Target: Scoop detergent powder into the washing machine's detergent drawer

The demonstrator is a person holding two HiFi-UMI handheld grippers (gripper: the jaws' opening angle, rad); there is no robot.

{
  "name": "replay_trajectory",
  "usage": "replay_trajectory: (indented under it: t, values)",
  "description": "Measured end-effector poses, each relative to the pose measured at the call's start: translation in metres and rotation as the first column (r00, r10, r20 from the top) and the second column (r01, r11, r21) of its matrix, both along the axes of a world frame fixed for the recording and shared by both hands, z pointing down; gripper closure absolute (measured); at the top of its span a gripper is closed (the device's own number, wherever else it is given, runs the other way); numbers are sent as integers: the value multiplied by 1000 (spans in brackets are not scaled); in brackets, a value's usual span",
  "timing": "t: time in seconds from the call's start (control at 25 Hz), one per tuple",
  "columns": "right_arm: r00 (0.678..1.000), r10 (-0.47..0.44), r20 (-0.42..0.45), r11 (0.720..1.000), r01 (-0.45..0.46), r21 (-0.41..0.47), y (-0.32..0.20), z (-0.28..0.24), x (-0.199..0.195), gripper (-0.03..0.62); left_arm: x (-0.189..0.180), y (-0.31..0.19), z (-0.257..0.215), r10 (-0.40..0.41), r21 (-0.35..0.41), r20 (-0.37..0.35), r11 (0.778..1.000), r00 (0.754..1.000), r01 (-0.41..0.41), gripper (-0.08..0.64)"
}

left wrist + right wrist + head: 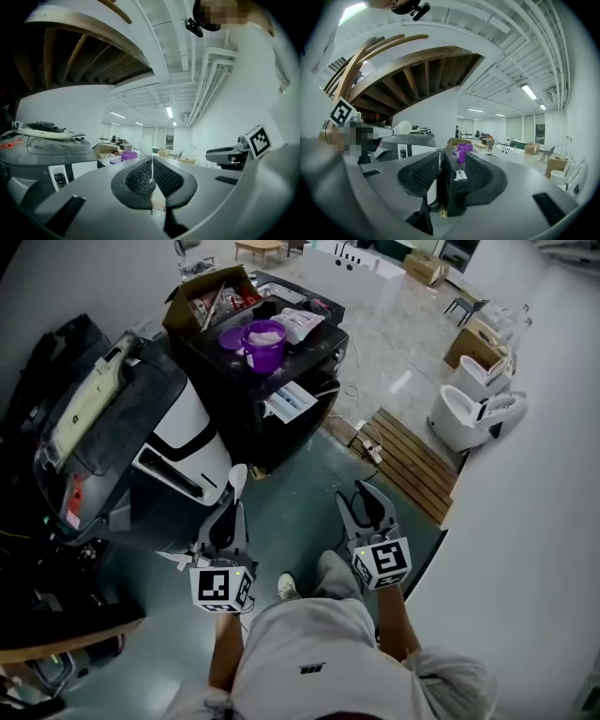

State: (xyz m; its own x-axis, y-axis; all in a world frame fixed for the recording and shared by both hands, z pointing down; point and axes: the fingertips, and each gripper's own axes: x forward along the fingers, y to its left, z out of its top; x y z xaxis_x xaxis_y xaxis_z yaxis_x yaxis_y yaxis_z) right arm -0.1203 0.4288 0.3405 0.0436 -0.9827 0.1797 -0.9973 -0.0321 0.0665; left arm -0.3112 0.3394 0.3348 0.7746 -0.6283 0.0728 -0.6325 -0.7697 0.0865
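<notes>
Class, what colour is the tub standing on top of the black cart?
Purple. The tub shows best in the head view.

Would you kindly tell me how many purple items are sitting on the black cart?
2. A purple tub stands on top of the black cart, and a flatter purple lid-like piece lies right beside it, on its left in the head view. Others may be hidden among the clutter.
</notes>
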Motion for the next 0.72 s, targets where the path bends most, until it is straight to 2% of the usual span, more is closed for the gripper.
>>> replay_trajectory:
  t: [0.36,0.56,0.72]
  values:
    - [999,-16,-36,1000,16,-13,-38,5,18,433,21,-33,4,2,15,-12,1000,1000,-2,541]
    - [999,-46,-12,999,45,-23,-66,18,37,433,41,-56,12,-18,-11,12,1000,1000,18,541]
    - [997,-77,12,996,77,-34,-92,26,56,433,62,-75,15,-28,5,17,1000,999,28,543]
